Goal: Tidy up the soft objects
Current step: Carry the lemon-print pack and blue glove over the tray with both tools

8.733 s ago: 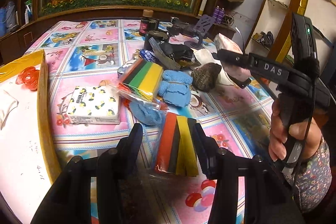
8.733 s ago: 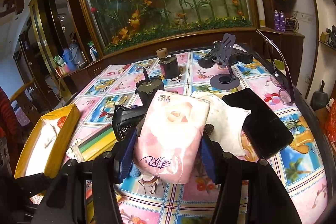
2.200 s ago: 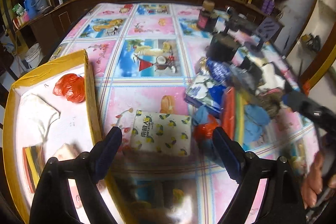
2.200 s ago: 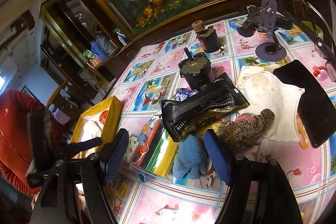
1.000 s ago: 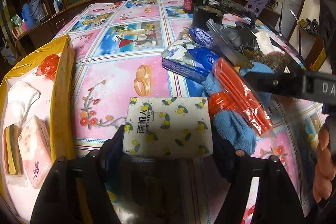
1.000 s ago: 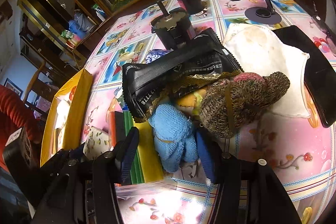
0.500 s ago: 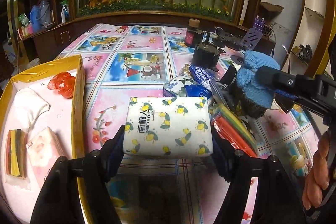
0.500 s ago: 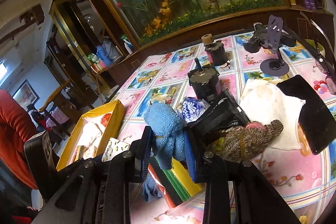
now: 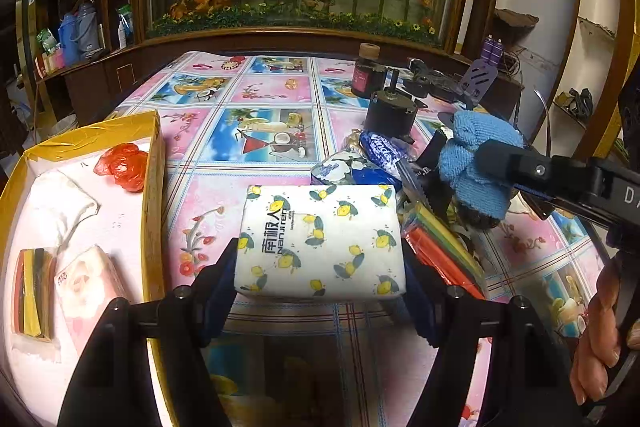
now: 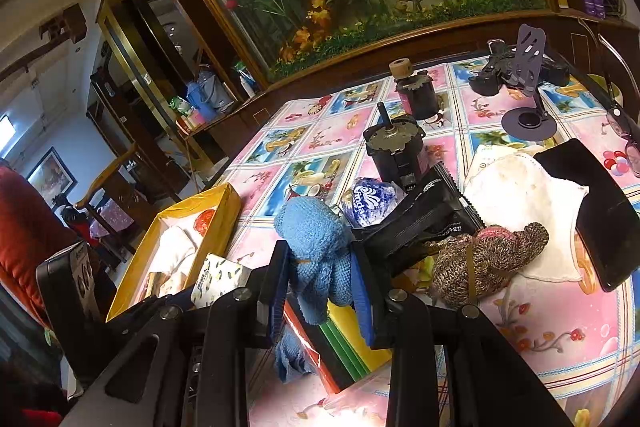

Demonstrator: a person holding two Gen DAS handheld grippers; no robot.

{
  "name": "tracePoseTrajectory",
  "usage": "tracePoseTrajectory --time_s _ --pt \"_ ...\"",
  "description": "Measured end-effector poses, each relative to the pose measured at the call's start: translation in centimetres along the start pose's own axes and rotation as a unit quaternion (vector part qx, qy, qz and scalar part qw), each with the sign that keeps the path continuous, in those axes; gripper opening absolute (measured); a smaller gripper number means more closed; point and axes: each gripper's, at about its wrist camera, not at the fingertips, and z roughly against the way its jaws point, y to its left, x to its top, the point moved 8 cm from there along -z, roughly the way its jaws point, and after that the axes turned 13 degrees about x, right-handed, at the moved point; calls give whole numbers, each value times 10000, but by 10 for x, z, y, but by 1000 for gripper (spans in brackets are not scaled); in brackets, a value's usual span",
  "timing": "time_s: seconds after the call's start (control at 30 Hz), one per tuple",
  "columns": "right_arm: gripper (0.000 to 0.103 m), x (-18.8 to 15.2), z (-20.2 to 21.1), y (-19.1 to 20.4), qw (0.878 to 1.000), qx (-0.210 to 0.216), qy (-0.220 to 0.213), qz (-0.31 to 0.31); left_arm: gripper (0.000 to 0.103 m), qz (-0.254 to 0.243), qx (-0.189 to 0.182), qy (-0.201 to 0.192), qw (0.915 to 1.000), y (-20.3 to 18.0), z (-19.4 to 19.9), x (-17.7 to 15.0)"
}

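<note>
The left hand-held gripper [image 9: 320,291] is clamping one tissue pack [image 9: 320,241]; the right hand-held gripper [image 10: 320,291] is squeezing one blue sock bundle [image 10: 318,247]. The yellow box [image 9: 154,187] is holding four items: red bag [image 9: 122,165], white cloth [image 9: 60,207], pink pack [image 9: 90,291], striped pack [image 9: 32,295].

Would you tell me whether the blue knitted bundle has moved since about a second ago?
Yes. The blue knitted bundle was lying on the table beside the brown knitted bundle; now the right gripper holds it raised above the pile.

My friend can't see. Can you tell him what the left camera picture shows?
The left gripper squeezes a white tissue pack with lemon prints above a colourful table. A yellow box sits left; the right gripper holds a blue knitted glove.
</note>
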Motion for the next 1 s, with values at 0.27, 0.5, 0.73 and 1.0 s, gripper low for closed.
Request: tracePoseTrajectory --time_s 0.27,0.5,0.73,1.0 --pt "32 0 -3 -5 9999 -119 -20 -25 72 67 -38 -219 9997 2 11 5" --pt "32 1 -9 -10 9990 -431 -127 -38 72 426 -193 -255 9986 18 24 11" --pt "32 9 -23 17 9988 -224 -391 -166 72 743 -180 -412 9962 54 51 27" --pt "32 -1 -71 81 9996 172 -73 218 73 1295 207 -519 9900 132 67 36"
